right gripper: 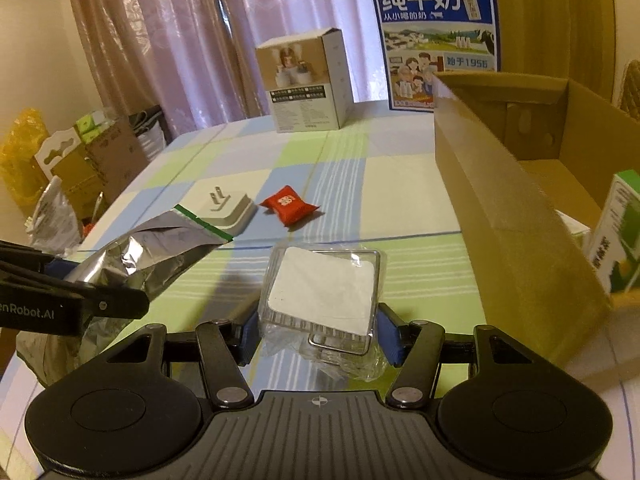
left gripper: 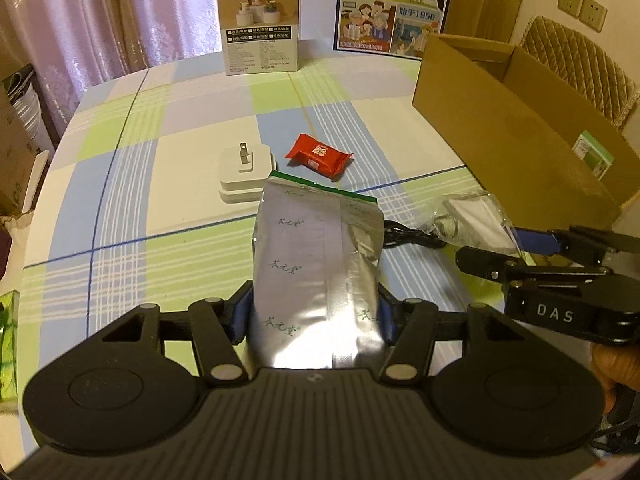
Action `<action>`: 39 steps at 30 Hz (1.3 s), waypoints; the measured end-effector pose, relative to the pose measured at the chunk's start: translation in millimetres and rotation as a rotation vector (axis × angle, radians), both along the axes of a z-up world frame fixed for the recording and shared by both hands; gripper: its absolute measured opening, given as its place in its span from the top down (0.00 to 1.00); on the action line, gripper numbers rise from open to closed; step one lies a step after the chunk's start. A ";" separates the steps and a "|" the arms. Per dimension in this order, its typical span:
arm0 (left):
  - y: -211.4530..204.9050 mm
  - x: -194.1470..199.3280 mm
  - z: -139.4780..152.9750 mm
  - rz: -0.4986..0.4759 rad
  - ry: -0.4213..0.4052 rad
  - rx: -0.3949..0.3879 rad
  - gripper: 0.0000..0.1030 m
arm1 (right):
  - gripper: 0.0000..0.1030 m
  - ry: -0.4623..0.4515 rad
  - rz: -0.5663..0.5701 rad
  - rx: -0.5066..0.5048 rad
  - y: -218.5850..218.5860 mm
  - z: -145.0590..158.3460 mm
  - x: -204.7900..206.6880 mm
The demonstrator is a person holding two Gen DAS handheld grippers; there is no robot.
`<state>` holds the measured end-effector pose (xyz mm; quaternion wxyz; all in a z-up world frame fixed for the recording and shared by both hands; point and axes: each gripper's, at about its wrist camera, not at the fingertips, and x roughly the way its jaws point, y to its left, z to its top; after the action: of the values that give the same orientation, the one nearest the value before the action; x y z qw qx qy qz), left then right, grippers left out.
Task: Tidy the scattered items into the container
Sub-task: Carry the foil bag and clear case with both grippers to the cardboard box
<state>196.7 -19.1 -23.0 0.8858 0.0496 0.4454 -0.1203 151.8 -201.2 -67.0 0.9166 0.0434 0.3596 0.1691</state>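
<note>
table edge: from my left wrist view the checked tablecloth [left gripper: 192,184] curves off at 9 o'clock, past it clutter on the floor.
open room: bare cloth lies between the grippers and the cardboard box [left gripper: 504,136]; nothing stands in that lane.
box wall: in my right wrist view the near wall of the box runs from 1 o'clock down to 4 o'clock, top open, a green and white carton [right gripper: 618,236] inside.
left gripper [left gripper: 314,312]: i have it clamped on the silver foil pouch [left gripper: 316,256], blue pads against both sides, pouch sticking out toward 12 o'clock.
right gripper [right gripper: 318,334]: pads pressed on a clear-wrapped white packet [right gripper: 324,288]; it looks clear of the cloth, though i can't be sure through the wrapping.
still on table: white plug adapter [left gripper: 246,174] at 11 o'clock of the pouch tip, red candy packet [left gripper: 319,155] just beside it at 12 o'clock.
far edge: a white product box [left gripper: 262,20] and a blue milk carton [left gripper: 394,6] stand well apart from both grippers.
</note>
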 end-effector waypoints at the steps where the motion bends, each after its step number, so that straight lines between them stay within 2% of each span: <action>1: -0.1 -4.4 2.2 0.004 -0.001 -0.004 0.47 | 0.46 -0.002 0.000 0.000 -1.0 1.8 -4.2; 19: -12.2 -68.3 26.4 0.064 -0.013 -0.038 0.47 | 0.46 -0.047 -0.014 0.018 -16.7 43.9 -50.3; 39: -48.7 -95.8 57.9 0.019 -0.063 -0.078 0.47 | 0.46 -0.110 -0.062 0.010 -58.2 97.8 -79.9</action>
<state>100.9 -67.8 35.0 0.9018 0.0146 0.4128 -0.1275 71.9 -259.4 30.8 0.9396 0.0497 0.3064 0.1444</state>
